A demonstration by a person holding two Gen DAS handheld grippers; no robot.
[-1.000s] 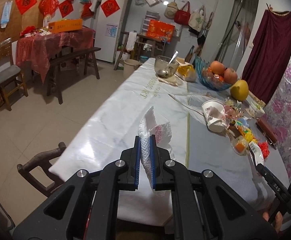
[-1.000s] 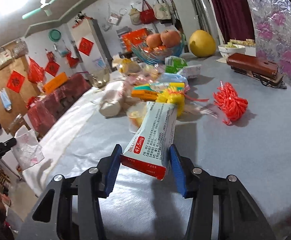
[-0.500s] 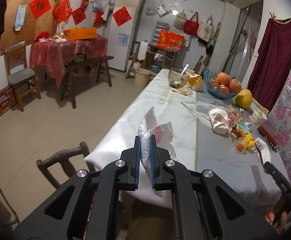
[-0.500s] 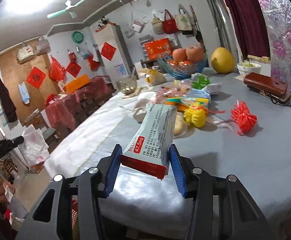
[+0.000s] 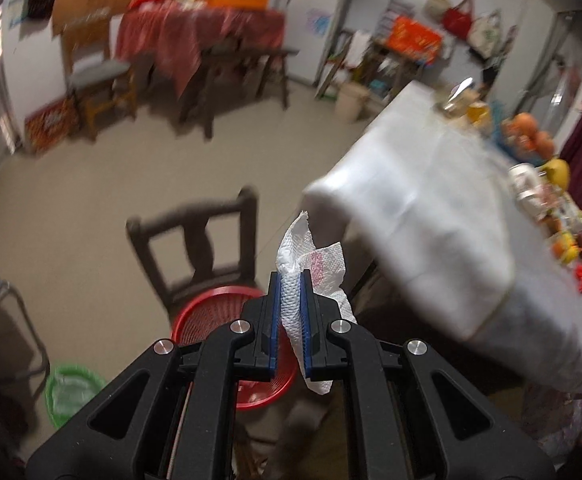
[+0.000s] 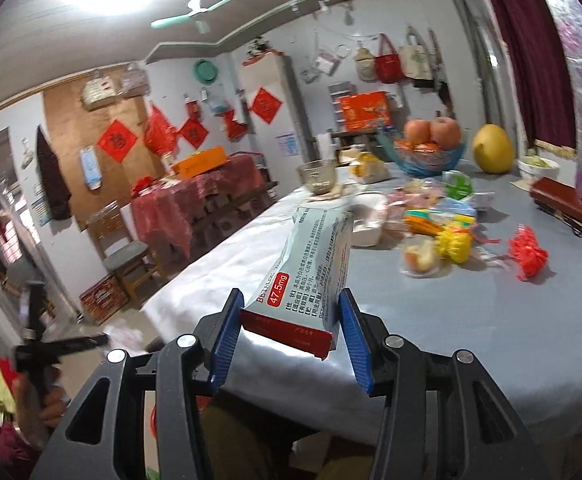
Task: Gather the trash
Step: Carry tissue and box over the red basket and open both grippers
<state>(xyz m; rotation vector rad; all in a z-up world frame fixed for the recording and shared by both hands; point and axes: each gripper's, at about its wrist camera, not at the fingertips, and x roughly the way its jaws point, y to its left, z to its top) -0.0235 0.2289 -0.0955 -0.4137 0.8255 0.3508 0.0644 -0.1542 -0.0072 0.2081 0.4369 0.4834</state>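
Note:
My left gripper point(image 5: 290, 280) is shut on a crumpled white paper towel point(image 5: 311, 264) with a faint pink print. It points down at the floor, off the corner of the white-clothed table point(image 5: 431, 240). Under its fingers stands a red mesh basket point(image 5: 211, 320), partly hidden by the gripper. My right gripper point(image 6: 290, 298) is shut on a grey-white medicine box point(image 6: 315, 264) with a red end, held tilted above the table's near edge. The right wrist view also shows the left gripper point(image 6: 63, 346), blurred, low at the left.
A dark wooden chair point(image 5: 195, 248) stands just behind the red basket, and a green basket point(image 5: 71, 392) sits to its left. On the table lie a red tassel point(image 6: 529, 252), a yellow tassel point(image 6: 455, 244), a small cup point(image 6: 419, 260), wrappers, a fruit bowl point(image 6: 431, 152) and a brown wallet point(image 6: 567, 204).
My left gripper swung off the table to the left and tipped down, bringing the chair and the red basket into view. My right gripper rose and drew back from the table with the box.

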